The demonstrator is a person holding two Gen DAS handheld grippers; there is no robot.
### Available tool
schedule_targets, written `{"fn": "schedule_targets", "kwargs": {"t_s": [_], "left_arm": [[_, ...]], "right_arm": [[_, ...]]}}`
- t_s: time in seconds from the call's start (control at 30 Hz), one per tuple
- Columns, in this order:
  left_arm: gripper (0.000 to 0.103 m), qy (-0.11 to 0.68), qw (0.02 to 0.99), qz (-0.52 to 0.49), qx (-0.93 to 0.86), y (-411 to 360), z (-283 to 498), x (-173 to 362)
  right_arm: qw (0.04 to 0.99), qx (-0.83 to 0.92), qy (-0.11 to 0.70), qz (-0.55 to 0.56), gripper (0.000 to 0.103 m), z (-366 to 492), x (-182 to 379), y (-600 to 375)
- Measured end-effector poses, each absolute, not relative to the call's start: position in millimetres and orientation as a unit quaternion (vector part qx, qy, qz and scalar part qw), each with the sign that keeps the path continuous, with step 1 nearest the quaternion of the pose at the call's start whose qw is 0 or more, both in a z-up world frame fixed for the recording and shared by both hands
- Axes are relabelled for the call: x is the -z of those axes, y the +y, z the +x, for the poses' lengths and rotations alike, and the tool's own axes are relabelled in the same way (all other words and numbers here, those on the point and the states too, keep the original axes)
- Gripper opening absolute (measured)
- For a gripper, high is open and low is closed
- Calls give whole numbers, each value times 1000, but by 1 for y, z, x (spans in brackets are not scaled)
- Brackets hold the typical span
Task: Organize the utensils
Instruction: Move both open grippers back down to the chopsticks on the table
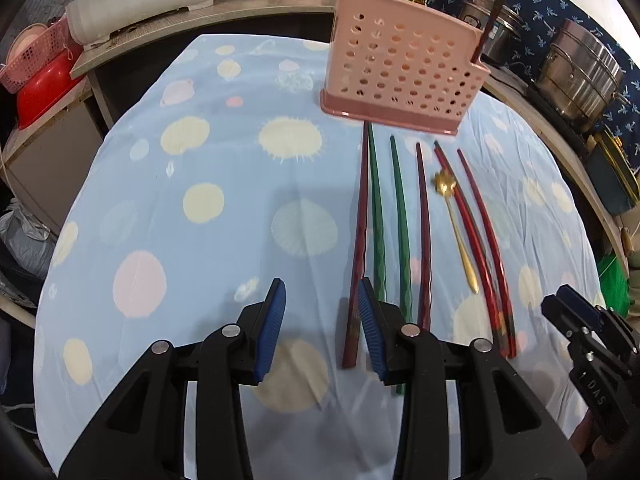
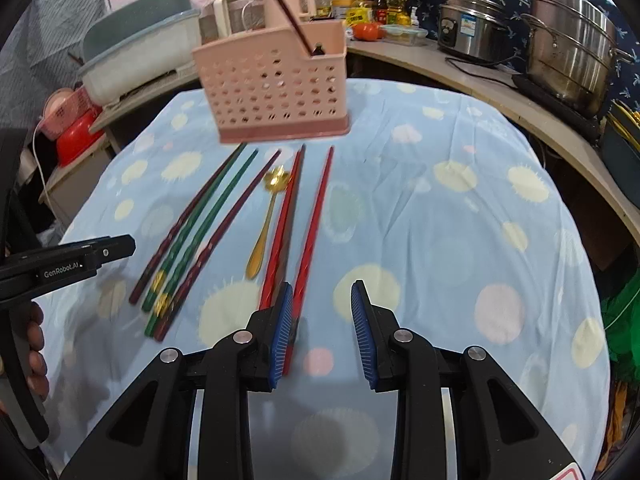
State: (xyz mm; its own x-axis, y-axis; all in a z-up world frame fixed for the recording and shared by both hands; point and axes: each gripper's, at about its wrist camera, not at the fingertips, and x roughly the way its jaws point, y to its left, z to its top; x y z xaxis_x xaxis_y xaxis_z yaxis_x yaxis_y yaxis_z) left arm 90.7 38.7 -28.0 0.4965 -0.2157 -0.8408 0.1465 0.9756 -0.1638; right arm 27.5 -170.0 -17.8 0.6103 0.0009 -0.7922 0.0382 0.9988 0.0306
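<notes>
Spotted blue cloth (image 1: 208,240) — chopsticks (image 1: 400,220) lie lengthwise just ahead of both grippers; left gripper (image 1: 322,328) and right gripper (image 2: 320,330) jaws apart, empty.

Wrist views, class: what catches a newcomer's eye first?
A pink holder with holes stands at the far side of the blue spotted cloth, one dark chopstick already in it. In front lies a row of red and green chopsticks with a gold spoon among them. Both grippers are open and empty.
</notes>
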Motion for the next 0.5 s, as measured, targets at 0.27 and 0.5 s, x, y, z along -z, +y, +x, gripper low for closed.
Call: {"fn": "schedule_targets", "kwargs": {"t_s": [0.27, 0.5], "left_arm": [[37, 493, 862, -29, 114, 36, 69, 41], [40, 490, 864, -24, 112, 32, 67, 46]], "right_arm": [[890, 11, 456, 20, 30, 20, 39, -162], [885, 12, 466, 21, 28, 24, 48, -159]]}}
